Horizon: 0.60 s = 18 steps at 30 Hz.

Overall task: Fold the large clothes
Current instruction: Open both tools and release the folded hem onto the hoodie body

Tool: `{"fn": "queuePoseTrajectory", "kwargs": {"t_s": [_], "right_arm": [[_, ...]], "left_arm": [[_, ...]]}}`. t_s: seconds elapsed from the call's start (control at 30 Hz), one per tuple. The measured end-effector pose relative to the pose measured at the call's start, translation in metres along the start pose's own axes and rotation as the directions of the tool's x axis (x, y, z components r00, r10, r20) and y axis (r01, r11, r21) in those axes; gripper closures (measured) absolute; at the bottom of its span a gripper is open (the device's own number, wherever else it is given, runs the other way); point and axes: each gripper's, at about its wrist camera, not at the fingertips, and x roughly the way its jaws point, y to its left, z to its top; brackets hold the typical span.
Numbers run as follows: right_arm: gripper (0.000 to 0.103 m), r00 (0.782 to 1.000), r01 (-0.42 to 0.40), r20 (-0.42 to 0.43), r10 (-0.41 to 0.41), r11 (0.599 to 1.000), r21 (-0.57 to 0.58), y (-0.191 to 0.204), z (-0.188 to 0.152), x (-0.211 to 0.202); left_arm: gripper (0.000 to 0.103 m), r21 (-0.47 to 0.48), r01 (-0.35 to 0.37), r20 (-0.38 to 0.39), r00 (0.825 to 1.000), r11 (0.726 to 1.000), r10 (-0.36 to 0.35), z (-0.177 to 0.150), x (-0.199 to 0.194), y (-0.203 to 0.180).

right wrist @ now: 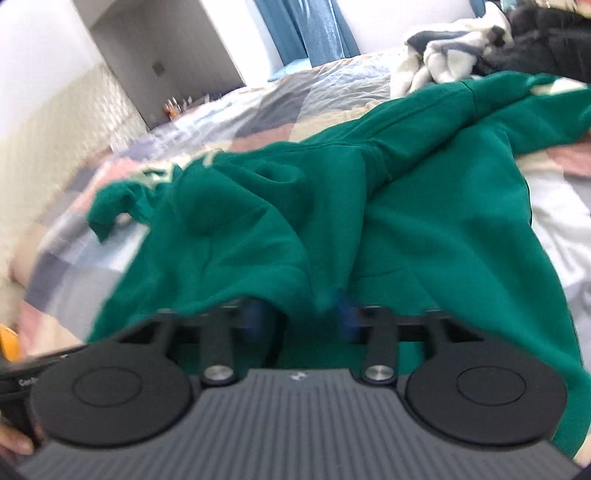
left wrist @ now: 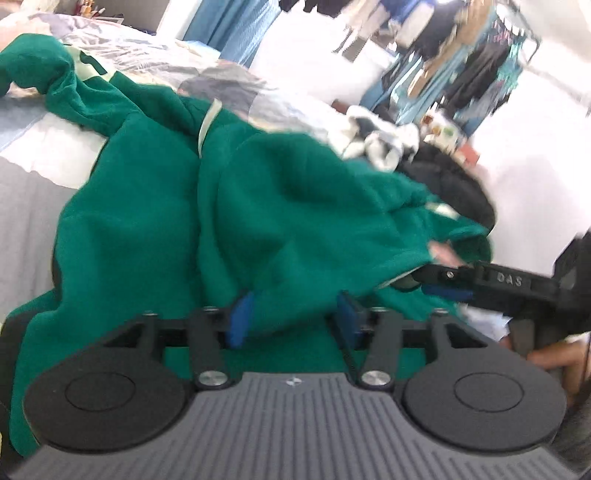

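A large green sweatshirt (left wrist: 155,229) with cream lettering lies crumpled on the bed, and it also fills the middle of the right wrist view (right wrist: 406,206). My left gripper (left wrist: 294,317) is low over its near edge, blue pads apart, with a loose fold of green cloth lying between them. My right gripper (right wrist: 300,317) is open too, its blurred pads astride a hanging fold of the same cloth. One black finger (left wrist: 461,275) of the right gripper reaches in from the right in the left wrist view, at the sweatshirt's right edge.
The bed has a patchwork quilt (right wrist: 258,110). A white and grey garment (left wrist: 380,144) and a black garment (left wrist: 450,184) lie behind the sweatshirt. A rack of hanging clothes (left wrist: 461,66) and a blue curtain (right wrist: 310,29) stand beyond. A hand (right wrist: 14,443) shows at lower left.
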Motion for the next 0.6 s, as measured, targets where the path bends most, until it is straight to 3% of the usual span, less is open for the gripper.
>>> {"fn": "queuePoseTrajectory", "kwargs": {"t_s": [0.23,0.33,0.5,0.6], "right_arm": [[0.036,0.992,-0.082,0.111,0.056,0.967,0.241,-0.040,0.017,-0.020],[0.036,0.991,-0.072,0.130,0.036,0.955,0.289,-0.052,0.028,-0.010],[0.036,0.986,-0.126,0.150,0.076,0.924,0.362,-0.064,0.053,0.019],[0.036,0.986,-0.104,0.159,0.049,0.926,0.362,-0.066,0.066,0.037]], "left_arm": [[0.032,-0.118,0.092,0.119,0.990,0.989,-0.077,0.054,-0.018,0.026],[0.032,-0.142,0.086,0.128,0.989,0.986,-0.068,0.086,0.006,0.035],[0.032,-0.177,0.081,0.111,0.992,0.981,-0.061,0.137,0.058,0.049],[0.032,-0.212,0.082,0.079,0.995,0.974,-0.066,0.162,0.095,0.059]]}}
